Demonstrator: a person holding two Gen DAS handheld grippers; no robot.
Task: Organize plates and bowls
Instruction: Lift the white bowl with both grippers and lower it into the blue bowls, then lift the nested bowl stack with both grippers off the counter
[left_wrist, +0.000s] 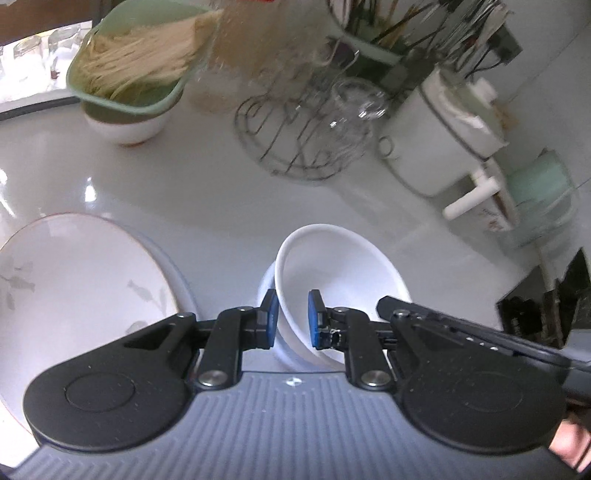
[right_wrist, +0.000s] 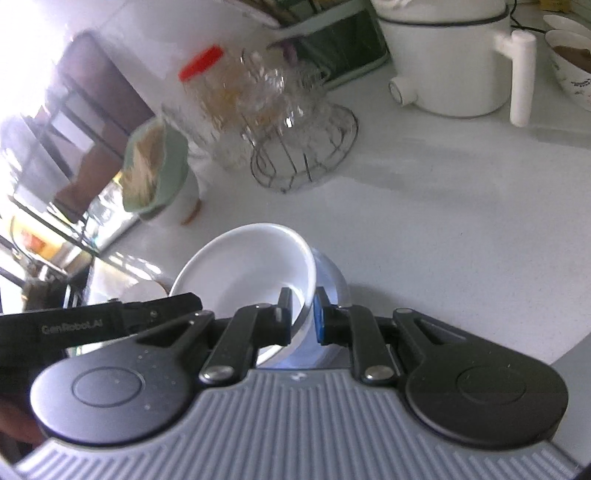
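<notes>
Between both tongs hangs the white bowl (left_wrist: 332, 280), tilted, mouth facing away from you, round with no long axis. Your left tongs (left_wrist: 291, 321) and right tongs (right_wrist: 303, 317) each pinch its rim. Lower both together onto the surface (left_wrist: 221, 192), keeping rims level.

The left gripper (left_wrist: 291, 319) points steeply down, its blue pads (left_wrist: 272, 317) clamped on one wall of a white bowl (left_wrist: 332, 266), one pad inside the rim and one outside. The right gripper (right_wrist: 302, 315) tilts down likewise and pinches the opposite wall of the same bowl, its jaws nearly closed. Each gripper shows in the other's view as a dark arm reaching in from the side. A hand (left_wrist: 570, 443) behind the left gripper shows at the frame's edge, probably fingers, though too blurred to be sure.
</notes>
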